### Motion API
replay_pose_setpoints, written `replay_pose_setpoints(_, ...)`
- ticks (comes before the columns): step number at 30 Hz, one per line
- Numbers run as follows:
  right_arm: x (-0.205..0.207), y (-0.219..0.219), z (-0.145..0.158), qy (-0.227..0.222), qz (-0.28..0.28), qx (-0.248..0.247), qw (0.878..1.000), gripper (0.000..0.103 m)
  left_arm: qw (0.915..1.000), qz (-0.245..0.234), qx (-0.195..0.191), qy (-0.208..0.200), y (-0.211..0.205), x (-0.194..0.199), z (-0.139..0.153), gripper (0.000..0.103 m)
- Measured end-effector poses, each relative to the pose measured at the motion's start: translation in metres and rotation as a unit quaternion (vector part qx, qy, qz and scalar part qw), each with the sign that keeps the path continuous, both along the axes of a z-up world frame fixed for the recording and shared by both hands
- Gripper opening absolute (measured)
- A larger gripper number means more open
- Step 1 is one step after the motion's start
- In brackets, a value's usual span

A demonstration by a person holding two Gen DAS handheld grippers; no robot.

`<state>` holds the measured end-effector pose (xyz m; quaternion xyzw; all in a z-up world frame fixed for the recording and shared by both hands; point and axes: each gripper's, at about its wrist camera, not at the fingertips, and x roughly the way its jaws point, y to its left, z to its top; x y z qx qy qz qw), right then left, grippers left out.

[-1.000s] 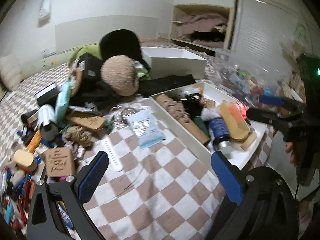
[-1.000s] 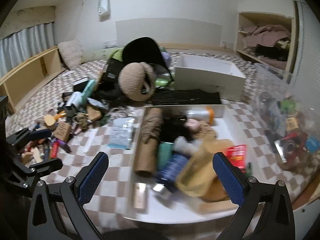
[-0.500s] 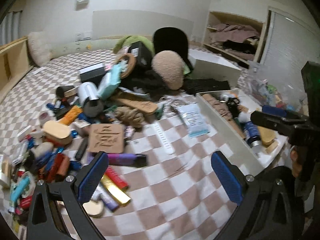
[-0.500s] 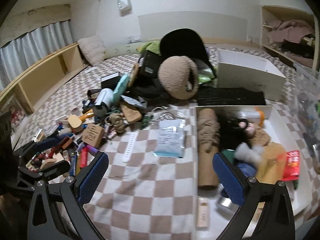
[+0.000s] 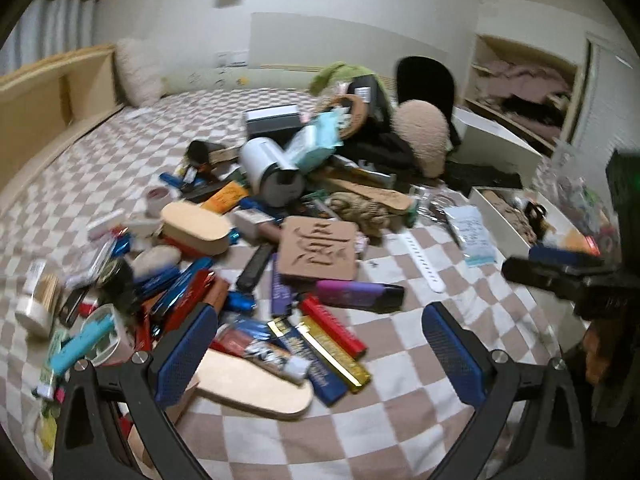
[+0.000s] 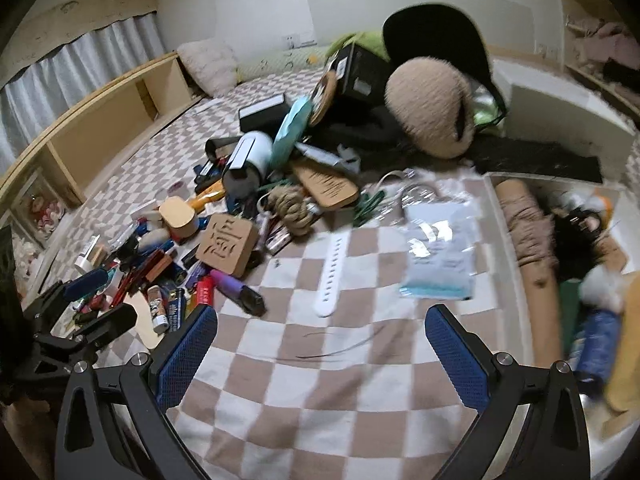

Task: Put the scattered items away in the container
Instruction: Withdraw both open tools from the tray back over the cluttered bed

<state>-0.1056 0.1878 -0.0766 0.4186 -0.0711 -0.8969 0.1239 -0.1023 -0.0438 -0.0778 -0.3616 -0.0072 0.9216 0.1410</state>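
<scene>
Brown and white checks cover the blanket (image 6: 320, 400). Both grippers have swung away from the white tray (image 6: 490, 184) toward the messy pile (image 5: 240, 240), so I think they are going for more things. The left gripper (image 5: 320, 348) is wide open and holds nothing. So is the right gripper (image 6: 320, 344). The tray sits right of the pile, partly filled.
</scene>
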Motion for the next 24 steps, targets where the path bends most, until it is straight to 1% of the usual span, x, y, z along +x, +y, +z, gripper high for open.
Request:
replay_pose_setpoints(3, -0.005, -0.015, -0.013, -0.018, 0.012, -0.015, 1.000, 0.103, 0.9998, 0.016, 0.002, -0.007, -0.011, -0.005, -0.003, 0.103)
replay_pose_setpoints(5, -0.008, -0.025, -0.020, -0.026, 0.022, -0.016, 0.999, 0.103, 0.9996, 0.030, 0.000, -0.003, -0.019, -0.006, -0.003, 0.103)
replay_pose_setpoints(6, -0.008, -0.030, -0.023, -0.028, 0.029, -0.016, 0.999, 0.102, 0.9994, 0.035, 0.004, -0.004, -0.022, -0.007, -0.004, 0.103)
replay_pose_setpoints(8, -0.011, -0.043, -0.031, -0.035, 0.046, -0.012, 0.998, 0.091, 0.9988, 0.046, 0.013, -0.008, -0.028, -0.008, -0.005, 0.103)
replay_pose_setpoints(10, -0.015, -0.051, -0.038, -0.044, 0.054, -0.017, 0.997, 0.088, 0.9981, 0.056, 0.023, -0.011, -0.035, -0.009, -0.006, 0.103)
replay_pose_setpoints(11, -0.018, -0.053, -0.040, -0.048, 0.057, -0.024, 0.997, 0.081, 0.9976, 0.062, 0.027, -0.012, -0.038, -0.010, -0.007, 0.103)
replay_pose_setpoints(13, -0.023, -0.059, -0.044, -0.056, 0.061, -0.039, 0.996, 0.071, 0.9966, 0.072, 0.037, -0.015, -0.044, -0.011, -0.008, 0.103)
replay_pose_setpoints(14, -0.025, -0.061, -0.046, -0.060, 0.063, -0.047, 0.995, 0.068, 0.9960, 0.078, 0.041, -0.017, -0.047, -0.012, -0.009, 0.103)
replay_pose_setpoints(19, -0.038, -0.075, -0.057, -0.081, 0.074, -0.084, 0.990, 0.067, 0.9927, 0.101, 0.062, -0.022, -0.061, -0.014, -0.011, 0.103)
replay_pose_setpoints(22, -0.046, -0.083, -0.063, -0.093, 0.080, -0.107, 0.987, 0.067, 0.9927, 0.102, 0.061, -0.019, -0.061, -0.012, -0.010, 0.103)
replay_pose_setpoints(23, -0.050, -0.084, -0.066, -0.094, 0.075, -0.109, 0.987, 0.067, 0.9929, 0.102, 0.058, -0.018, -0.060, -0.012, -0.011, 0.103)
replay_pose_setpoints(24, -0.054, -0.081, -0.067, -0.091, 0.058, -0.102, 0.989, 0.067, 0.9930, 0.102, 0.056, -0.018, -0.060, -0.012, -0.011, 0.103)
